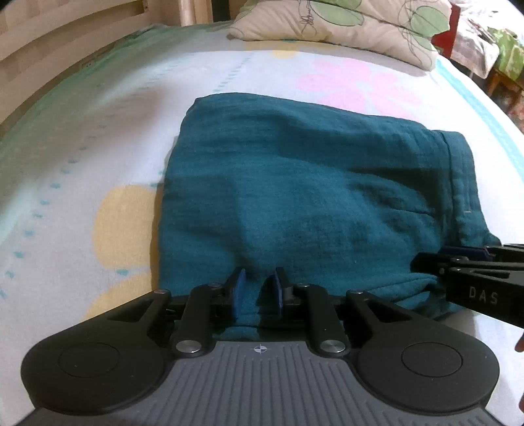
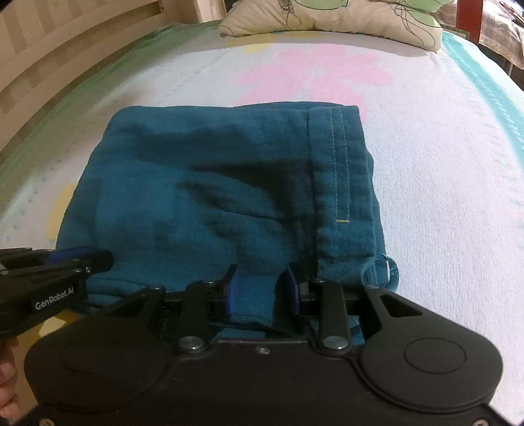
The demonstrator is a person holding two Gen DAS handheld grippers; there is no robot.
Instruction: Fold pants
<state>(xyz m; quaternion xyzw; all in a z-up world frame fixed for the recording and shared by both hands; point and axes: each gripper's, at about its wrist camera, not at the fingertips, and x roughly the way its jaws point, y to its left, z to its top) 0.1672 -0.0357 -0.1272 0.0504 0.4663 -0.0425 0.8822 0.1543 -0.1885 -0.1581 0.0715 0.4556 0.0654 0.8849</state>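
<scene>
In the left wrist view, the teal crinkled cotton pants [image 1: 311,196] are lying folded into a thick, almost square packet on the white bed sheet with pastel flower print [image 1: 82,147], and the near edge of the packet is reaching under the camera. The left gripper [image 1: 257,291] is standing with narrow jaws, and a tuck of the near edge is sitting between its blue pads [image 1: 239,288], which are pressing on it from both sides. The right gripper [image 1: 458,259] is coming in from the right side and is lying at the near right corner of the packet. The far edge and the left edge of the packet are lying straight, with wide bare sheet beyond them up to the cream pillow with green leaf print [image 1: 344,26] and the pale wooden bed frame [image 1: 49,42]. In the right wrist view, the same pants [image 2: 213,196] are filling the middle, and their right edge is carrying a hem with two lines of pale stitching [image 2: 340,170], while a small fabric loop [image 2: 391,268] is sticking out at the near right corner. The right gripper [image 2: 262,288] is holding a wider fold of the near edge between its pads, with jaws about half apart. The left gripper [image 2: 78,259] is lying at the near left corner. To the right of the hem, the sheet is lying free up to its turquoise border [image 2: 484,75].
</scene>
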